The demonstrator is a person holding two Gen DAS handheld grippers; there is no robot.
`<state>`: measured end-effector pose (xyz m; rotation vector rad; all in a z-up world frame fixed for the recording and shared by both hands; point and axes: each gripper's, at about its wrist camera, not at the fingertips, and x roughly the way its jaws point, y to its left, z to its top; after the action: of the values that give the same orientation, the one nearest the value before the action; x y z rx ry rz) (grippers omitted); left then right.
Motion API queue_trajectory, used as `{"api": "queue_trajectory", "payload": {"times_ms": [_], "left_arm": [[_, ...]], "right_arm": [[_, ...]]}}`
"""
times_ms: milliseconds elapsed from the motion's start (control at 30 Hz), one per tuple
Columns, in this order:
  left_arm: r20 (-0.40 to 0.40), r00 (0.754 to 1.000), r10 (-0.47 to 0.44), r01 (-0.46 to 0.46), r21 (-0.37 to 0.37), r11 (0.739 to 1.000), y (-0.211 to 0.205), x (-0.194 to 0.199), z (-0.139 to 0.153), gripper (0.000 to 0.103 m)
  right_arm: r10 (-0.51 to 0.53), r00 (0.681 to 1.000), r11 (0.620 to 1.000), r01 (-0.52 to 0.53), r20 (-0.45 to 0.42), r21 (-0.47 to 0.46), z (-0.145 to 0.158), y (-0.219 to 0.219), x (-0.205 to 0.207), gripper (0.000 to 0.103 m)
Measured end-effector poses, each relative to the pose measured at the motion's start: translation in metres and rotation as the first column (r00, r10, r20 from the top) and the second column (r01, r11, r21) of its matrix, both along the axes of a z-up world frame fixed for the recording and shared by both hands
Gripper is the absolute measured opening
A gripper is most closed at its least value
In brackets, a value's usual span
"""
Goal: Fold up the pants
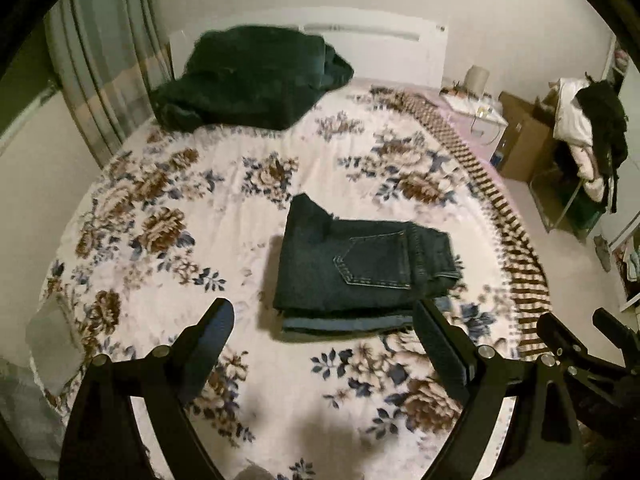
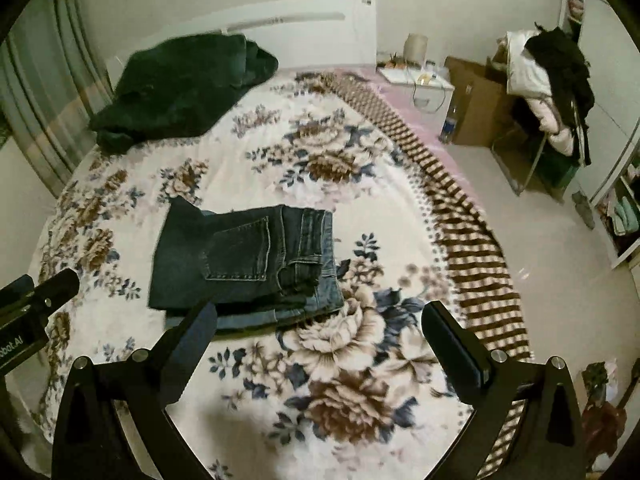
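Pants [image 1: 360, 268] lie folded on bedspread [image 1: 224, 208], both tools spread, empty.

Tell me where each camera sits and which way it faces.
Left wrist: on the left gripper, above the foot of the bed, looking toward the headboard; the folded jeans lie ahead. Its own open fingers show, and the right gripper at the right edge.
Right wrist: on the right gripper, further right, facing likewise; its open fingers show, the left gripper's fingers at the left edge.
Shared: jeans, bed, dark clothes pile, headboard.
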<state>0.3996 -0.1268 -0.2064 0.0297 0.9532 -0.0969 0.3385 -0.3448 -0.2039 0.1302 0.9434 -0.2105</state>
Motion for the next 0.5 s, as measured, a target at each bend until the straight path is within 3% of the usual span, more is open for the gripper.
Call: {"api": "queue_trajectory", "payload": {"times_ms": [167, 500], "left_arm": [[0.067, 0.998, 0.006, -0.006, -0.002, 1.0, 0.0, -0.058, 0.053, 0.091], [0.194, 0.981, 0.032, -0.029, -0.018, 0.999, 0.003, -0.167, 0.131, 0.091]], "right_arm": [[0.03, 0.996, 0.998, -0.026, 0.079, -0.058, 0.067, 0.005, -0.07, 0.103], [0.081, 0.97, 0.995, -0.067, 0.228, -0.067, 0.18, 0.016, -0.196, 0.103]]}}
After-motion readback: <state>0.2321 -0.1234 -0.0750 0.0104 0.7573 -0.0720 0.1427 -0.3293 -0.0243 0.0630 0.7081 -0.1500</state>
